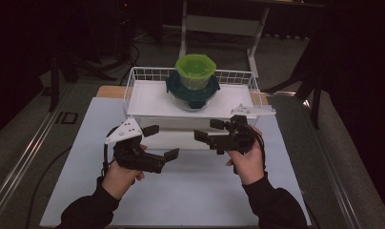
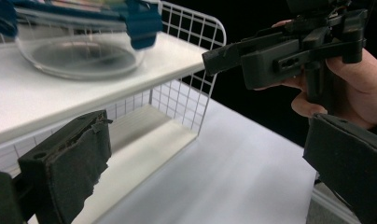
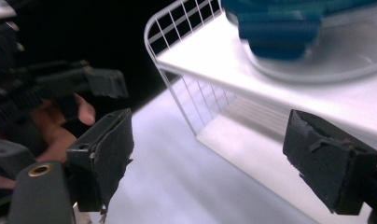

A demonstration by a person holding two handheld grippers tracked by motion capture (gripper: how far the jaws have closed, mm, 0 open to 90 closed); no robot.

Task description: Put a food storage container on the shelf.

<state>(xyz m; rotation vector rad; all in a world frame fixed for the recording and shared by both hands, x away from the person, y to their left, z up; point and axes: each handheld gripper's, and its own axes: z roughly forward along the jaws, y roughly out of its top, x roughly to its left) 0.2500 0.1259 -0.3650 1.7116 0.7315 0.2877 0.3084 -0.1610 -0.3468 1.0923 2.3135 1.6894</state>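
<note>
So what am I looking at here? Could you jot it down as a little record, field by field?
Setting: white table, dim room
Rack: white wire shelf rack at the table's far side
On top shelf: clear glass container with dark blue lid
Stacked on it: smaller green-lidded container
Left gripper: open, holds nothing, in front of rack
Right gripper: open, holds nothing, in front of rack
Operator: a person's hands, dark sleeves

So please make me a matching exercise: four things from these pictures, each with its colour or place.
Things:
1. small container
2. glass bowl's lid
3. wire rack
4. left gripper

Descriptions:
A. dark blue-green
B. bright green, topmost of the stack
C. held before the rack, jaws apart
D. white, on the table

Pairs: 1-B, 2-A, 3-D, 4-C
</note>
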